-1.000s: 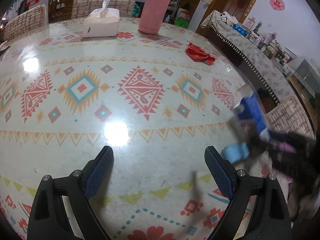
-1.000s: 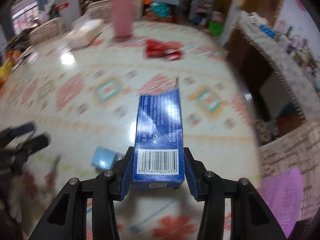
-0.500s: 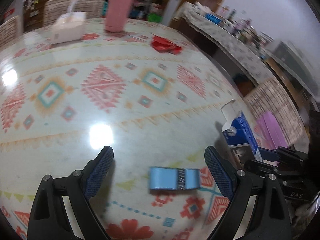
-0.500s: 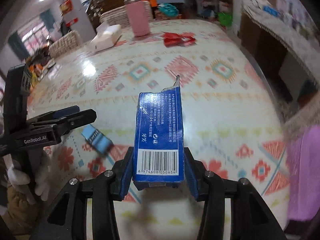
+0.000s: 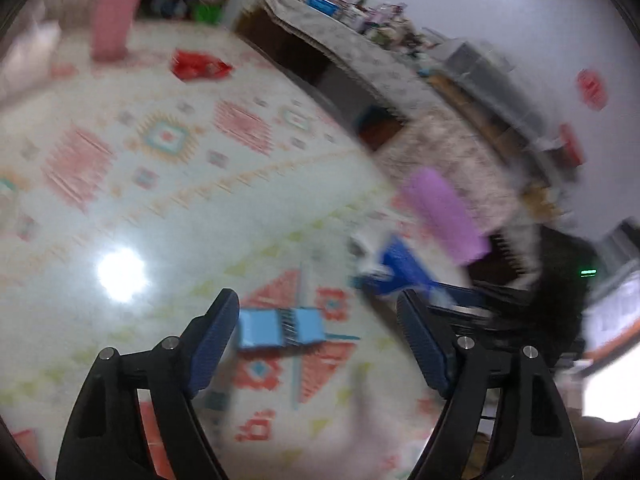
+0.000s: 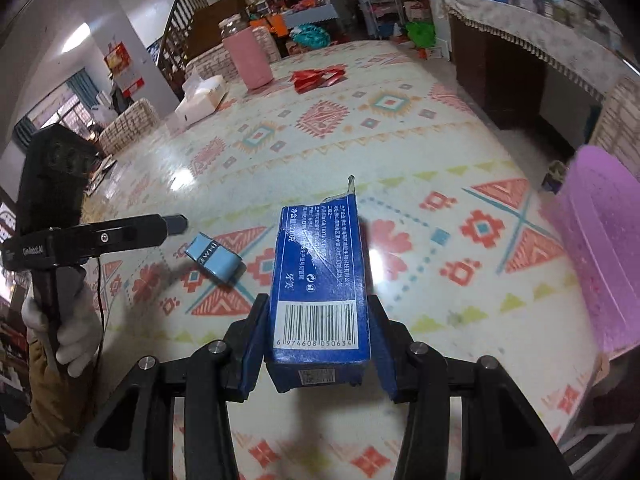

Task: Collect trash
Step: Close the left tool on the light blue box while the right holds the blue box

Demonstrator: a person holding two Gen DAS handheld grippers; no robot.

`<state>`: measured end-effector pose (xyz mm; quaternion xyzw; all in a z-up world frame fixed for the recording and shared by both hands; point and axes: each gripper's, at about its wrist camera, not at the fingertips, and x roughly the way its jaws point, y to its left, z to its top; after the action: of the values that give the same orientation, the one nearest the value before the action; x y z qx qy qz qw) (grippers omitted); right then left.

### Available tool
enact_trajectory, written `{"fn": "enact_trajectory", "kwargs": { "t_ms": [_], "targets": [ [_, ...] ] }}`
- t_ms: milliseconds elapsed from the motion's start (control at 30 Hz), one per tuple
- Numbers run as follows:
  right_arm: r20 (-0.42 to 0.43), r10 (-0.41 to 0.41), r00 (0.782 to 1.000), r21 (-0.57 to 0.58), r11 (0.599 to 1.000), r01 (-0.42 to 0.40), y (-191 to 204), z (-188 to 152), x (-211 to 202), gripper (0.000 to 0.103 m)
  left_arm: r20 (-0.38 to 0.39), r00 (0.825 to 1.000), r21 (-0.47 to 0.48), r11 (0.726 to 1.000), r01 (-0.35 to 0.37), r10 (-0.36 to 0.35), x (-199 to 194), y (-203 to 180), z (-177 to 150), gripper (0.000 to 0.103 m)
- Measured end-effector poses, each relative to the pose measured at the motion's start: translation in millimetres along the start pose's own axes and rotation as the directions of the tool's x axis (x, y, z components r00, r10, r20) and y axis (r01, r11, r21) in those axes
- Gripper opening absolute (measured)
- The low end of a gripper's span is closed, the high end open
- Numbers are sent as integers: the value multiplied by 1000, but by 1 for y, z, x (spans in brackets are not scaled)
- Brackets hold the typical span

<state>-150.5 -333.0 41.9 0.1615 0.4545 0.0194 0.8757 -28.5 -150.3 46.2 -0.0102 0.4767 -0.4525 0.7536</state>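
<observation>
Carton [image 6: 320, 280], dark blue with a barcode and a torn top, is pinched between the pads of the right gripper [image 6: 318, 350] and held above the table [image 6: 400, 152], its torn end pointing away from the camera. In the blurred left wrist view the same carton [image 5: 404, 268] is seen at the right, beside the right gripper [image 5: 472, 300].

The left gripper [image 5: 316, 340] is spread wide, with nothing between its pads. It is held low over the table [image 5: 160, 220], and a light blue pack [image 5: 280, 328] lies flat on the surface between its fingers, closer to the left one; contact cannot be judged through the blur. From the right wrist view the left gripper [image 6: 176, 224] is seen side-on, level with the table and gripped from below by a white-gloved left hand [image 6: 76, 320]; the pack [image 6: 214, 256] lies just past its fingertips.

A red wrapper [image 6: 318, 78] lies at the far side of the table, near a pink bottle [image 6: 248, 58] and a tissue box [image 6: 200, 98]. A purple bin [image 6: 600, 248] stands at the table's right edge.
</observation>
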Motion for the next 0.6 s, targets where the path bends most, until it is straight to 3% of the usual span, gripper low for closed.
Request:
{"fn": "enact_trajectory", "kwargs": {
  "t_ms": [100,267,467,600],
  "targets": [
    [13,22,1000,22,999,-23,-8,-8,-8,51,-9,995,38,994,-100,100,8,-15,-7,80],
    [26,48,998,24,999,-49,-12,-15,-11,51,-53,988,129,982,-139,147,22,-27,-5,80],
    [31,91,995,46,995,-92,-19,-24,-11,51,-173,974,174,978,-117,147,35,-26,4,80],
    [36,108,993,55,992,-110,-25,-29,-14,51,-255,965,206,978,-7,60,19,-43,-16,80]
  ]
}}
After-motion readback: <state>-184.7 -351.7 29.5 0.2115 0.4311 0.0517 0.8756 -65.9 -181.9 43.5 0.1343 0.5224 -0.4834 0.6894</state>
